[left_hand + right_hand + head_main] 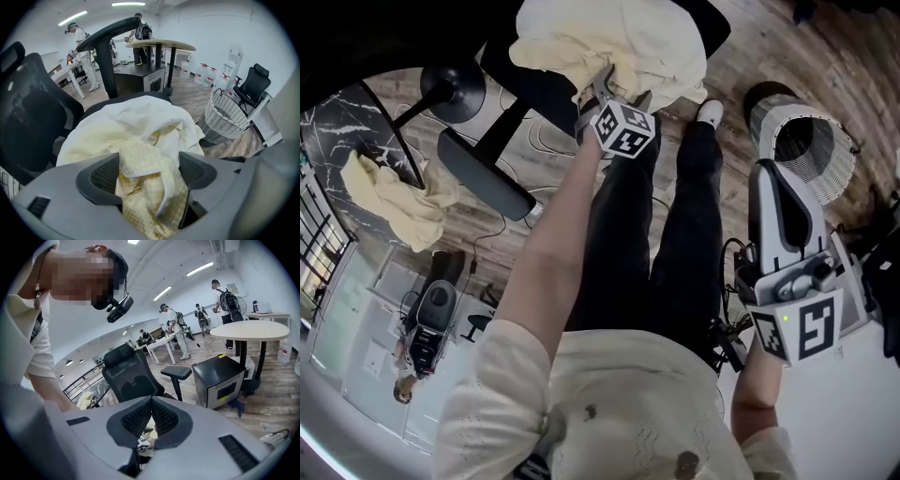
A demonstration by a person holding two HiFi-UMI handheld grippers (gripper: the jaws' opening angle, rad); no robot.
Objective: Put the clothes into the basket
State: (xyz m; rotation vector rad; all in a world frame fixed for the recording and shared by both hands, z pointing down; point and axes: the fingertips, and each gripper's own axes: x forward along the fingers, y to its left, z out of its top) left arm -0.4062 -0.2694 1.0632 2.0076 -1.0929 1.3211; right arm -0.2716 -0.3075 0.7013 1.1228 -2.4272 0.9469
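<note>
A heap of pale yellow clothes (609,37) lies on the seat of a black office chair (539,89). My left gripper (621,92) points steeply down into the heap. In the left gripper view its jaws stand wide open, with a fold of checked yellow cloth (140,178) lying between the pads (104,176). The white woven basket (811,145) stands on the wooden floor to the right, and it also shows beyond the heap as the basket (227,115). My right gripper (766,172) hangs near the basket, shut with nothing in it; its pads (140,417) meet.
A second yellow cloth (394,202) lies on a dark marbled table at the left. The chair's armrest (483,173) juts out beside the seat. My legs in black trousers (675,244) stand between chair and basket. A black cabinet (220,380) and a round table (253,329) stand further off.
</note>
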